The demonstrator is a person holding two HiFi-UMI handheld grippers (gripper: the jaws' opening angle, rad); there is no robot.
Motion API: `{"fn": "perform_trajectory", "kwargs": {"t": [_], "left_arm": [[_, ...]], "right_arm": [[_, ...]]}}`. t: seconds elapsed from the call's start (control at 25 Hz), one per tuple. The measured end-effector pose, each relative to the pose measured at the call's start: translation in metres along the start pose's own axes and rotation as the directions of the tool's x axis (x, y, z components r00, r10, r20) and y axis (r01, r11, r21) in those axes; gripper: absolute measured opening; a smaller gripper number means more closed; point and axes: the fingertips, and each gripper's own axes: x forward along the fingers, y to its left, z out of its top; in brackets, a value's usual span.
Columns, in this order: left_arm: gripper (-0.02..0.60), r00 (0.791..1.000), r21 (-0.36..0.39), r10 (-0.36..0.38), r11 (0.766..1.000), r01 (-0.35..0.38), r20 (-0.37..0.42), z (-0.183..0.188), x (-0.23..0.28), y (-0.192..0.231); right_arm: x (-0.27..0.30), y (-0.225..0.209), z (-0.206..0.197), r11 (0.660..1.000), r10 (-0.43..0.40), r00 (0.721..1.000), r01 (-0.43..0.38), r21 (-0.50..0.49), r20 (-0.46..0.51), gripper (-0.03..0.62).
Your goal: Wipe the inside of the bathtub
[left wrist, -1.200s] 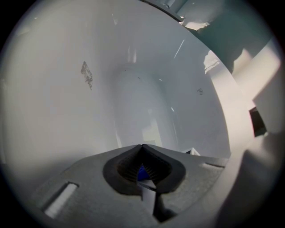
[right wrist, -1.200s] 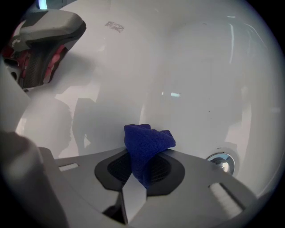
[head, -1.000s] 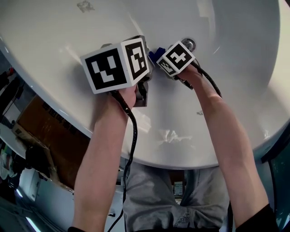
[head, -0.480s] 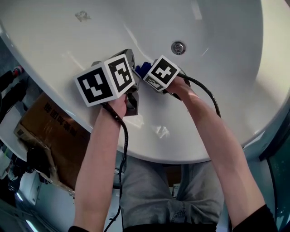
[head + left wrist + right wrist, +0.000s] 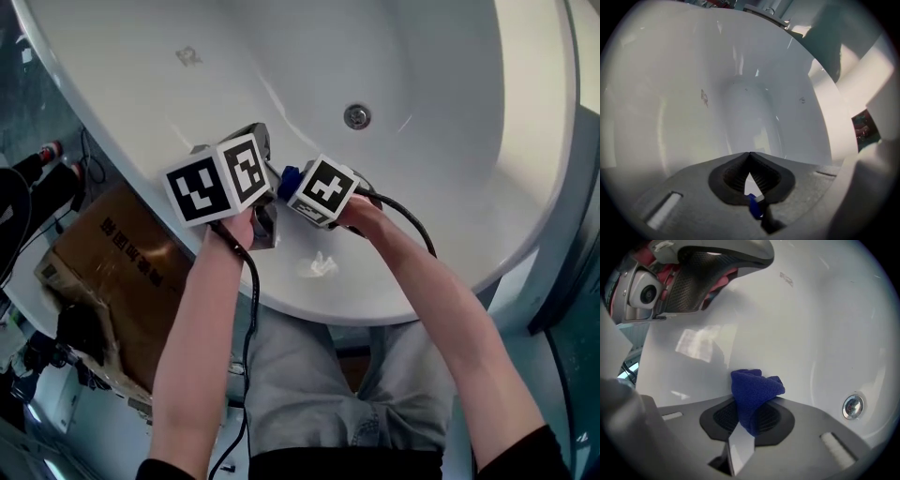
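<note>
The white oval bathtub (image 5: 441,187) is lying open below the person, with a round metal drain (image 5: 356,116) showing on its floor. Inside it, low on the near wall and just under the rim, a dark blue cloth (image 5: 754,392) is bunching up out of the right gripper (image 5: 752,405). That claw is clamping down on the cloth, and the folded wad is sticking out past the tips, right beside the white wall. I cannot tell whether it is pressing on the surface. The drain is sitting well apart from the cloth, off to the right in the right gripper view.

The left gripper (image 5: 749,157) is hovering just beside the right one, pointing down the length of the tub. Its jaws are meeting at the tips with nothing gripped. A small blue bit is showing low in the gap behind them, and I cannot tell what it is.

Outside the tub, a brown cardboard box (image 5: 103,262) is resting on the floor against the rim on the person's left. Its contents are not showing. Dark print is running across its top face, too small to read. A small grey mark (image 5: 188,56) is showing on the far wall of the tub, also unreadable. Each gripper is carrying a cube of black-and-white square markers, the left cube (image 5: 217,178) and the right cube (image 5: 322,192), bearing patterns rather than words.
</note>
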Motion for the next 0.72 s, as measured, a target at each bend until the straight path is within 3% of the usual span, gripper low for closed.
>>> {"fn": "perform_trajectory", "kwargs": {"t": [0.2,0.4,0.72], "left_arm": [[0.003,1.000,0.005,-0.010,1.000,0.010,0.029,0.006,-0.019,-0.018],[0.003,0.999,-0.048,0.003,0.999,0.000,0.054,0.007,-0.042,-0.031],[0.003,0.997,0.023,0.011,1.000,-0.013,0.072,0.018,-0.088,-0.042]], "right_arm": [[-0.015,0.038,-0.006,0.995,0.003,1.000,-0.005,-0.095,-0.022,0.067],[-0.029,0.077,-0.010,0.993,0.028,0.999,-0.025,-0.116,0.023,0.067],[-0.058,0.127,-0.011,0.989,0.084,0.995,-0.077,-0.123,0.055,0.067]]}}
